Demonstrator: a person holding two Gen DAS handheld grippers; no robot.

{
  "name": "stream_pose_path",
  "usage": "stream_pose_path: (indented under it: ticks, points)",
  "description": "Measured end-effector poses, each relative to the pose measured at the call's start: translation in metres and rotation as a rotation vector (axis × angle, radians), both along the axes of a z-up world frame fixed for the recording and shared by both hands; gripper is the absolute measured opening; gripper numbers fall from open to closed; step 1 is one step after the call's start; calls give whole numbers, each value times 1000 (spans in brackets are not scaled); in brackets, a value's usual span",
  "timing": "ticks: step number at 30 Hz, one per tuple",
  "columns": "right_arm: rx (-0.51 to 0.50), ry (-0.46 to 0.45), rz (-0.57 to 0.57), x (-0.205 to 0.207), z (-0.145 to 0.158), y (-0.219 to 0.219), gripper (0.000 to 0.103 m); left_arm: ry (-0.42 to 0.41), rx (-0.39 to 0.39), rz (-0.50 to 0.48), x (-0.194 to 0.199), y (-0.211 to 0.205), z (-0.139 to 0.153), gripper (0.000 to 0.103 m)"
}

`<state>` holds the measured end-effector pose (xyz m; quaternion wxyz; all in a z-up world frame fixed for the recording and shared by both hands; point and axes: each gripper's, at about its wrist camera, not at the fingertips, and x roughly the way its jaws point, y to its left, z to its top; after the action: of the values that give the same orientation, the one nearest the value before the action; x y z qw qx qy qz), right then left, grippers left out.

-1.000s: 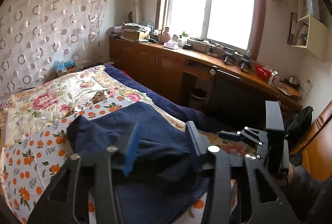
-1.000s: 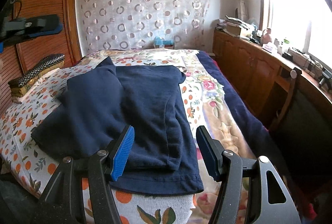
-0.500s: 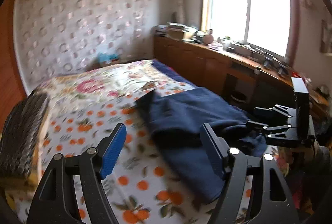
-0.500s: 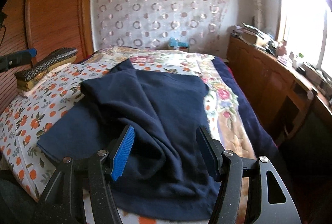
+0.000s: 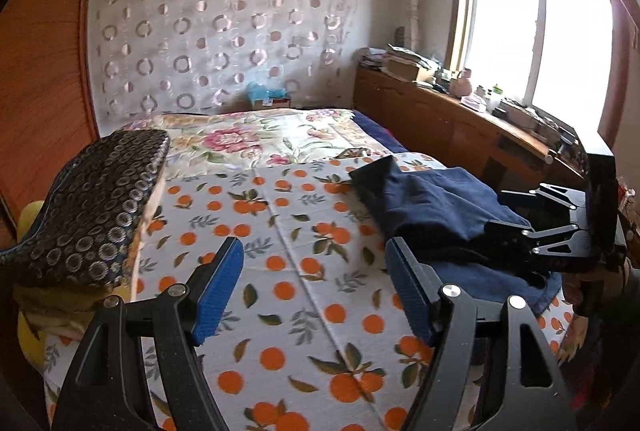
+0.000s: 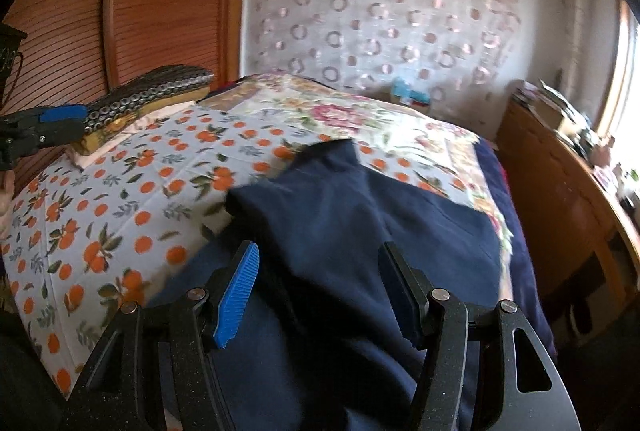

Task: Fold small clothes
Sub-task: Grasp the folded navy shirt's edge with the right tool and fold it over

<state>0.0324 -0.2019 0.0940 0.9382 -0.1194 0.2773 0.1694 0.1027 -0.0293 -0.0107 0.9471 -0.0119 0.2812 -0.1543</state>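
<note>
While the left gripper (image 5: 314, 285) hangs over bare sheet (image 5: 280, 295) with its jaws wide and nothing between them, the right gripper (image 6: 318, 291) stands over the garment (image 6: 360, 215), also with the jaws apart; dark cloth fills the gap below them, but the pads do not seem to press on it, so I judge that it holds nothing. The left jaws have just been opening, and no cloth is between them. Outward from the tongs, the navy garment lies on the near right part of the bed, partly doubled over, with a loose flap pointing toward the far side and a thick rumpled edge toward the person. In the left view the right gripper (image 5: 516, 231) is seen low over the near edge of the garment (image 5: 432, 207). I judge that one fold is laid and both hands are between grips. The next move calls for finding a free edge or corner of the cloth, closing on one layer only, and carrying it across without dragging the rest. At the left side a patterned cushion (image 5: 92, 207) rests on a yellow pile. No container for clothes is visible; on the far floor a small box (image 5: 272, 101) holds something light blue, too small to name.
</note>
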Motion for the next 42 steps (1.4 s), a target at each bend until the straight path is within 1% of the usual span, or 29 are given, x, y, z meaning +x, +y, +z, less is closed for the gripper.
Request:
stream_pose_path:
  ticks: [2, 8, 17, 20, 22, 24, 25, 26, 27, 29, 31, 36, 38, 42]
  points:
    - [-7, 14, 28, 7, -1, 6, 64, 2, 0, 8, 0, 5, -2, 74]
    - [-39, 64, 66, 31, -5, 16, 64, 9, -10, 15, -1, 13, -8, 74]
    - [-52, 159, 127, 65, -10, 28, 64, 26, -17, -14, -4, 7, -14, 74]
    - [-73, 202, 139, 75, -17, 33, 64, 28, -7, -28, -5, 2, -15, 74]
    - [-83, 239, 124, 81, -22, 33, 64, 31, -3, -32, -5, -1, -16, 74]
    - [-63, 253, 118, 89, -24, 32, 64, 35, -6, -39, -5, -2, -17, 74]
    - [-42, 256, 118, 91, -23, 29, 54, 36, -6, -42, -6, -3, -18, 74]
    - [-26, 257, 111, 92, -22, 26, 41, 37, -3, -44, -6, -4, -18, 74]
    - [-12, 260, 100, 94, -21, 22, 34, 37, -1, -47, -6, -5, -18, 74]
    - [28, 256, 80, 97, -17, 11, 9, 39, 4, -51, -6, -7, -19, 74]
    - [50, 234, 57, 98, -11, 1, 7, 42, 5, -55, -6, -8, -20, 74]
    - [72, 138, -6, 88, 13, -19, 6, 49, 9, -67, -8, -12, -22, 74]
    - [83, 116, -33, 88, 25, -34, 6, 48, 8, -76, -9, -15, -21, 74]
    - [80, 80, -125, 98, 46, -72, 6, 49, 7, -88, -11, -19, -21, 74]
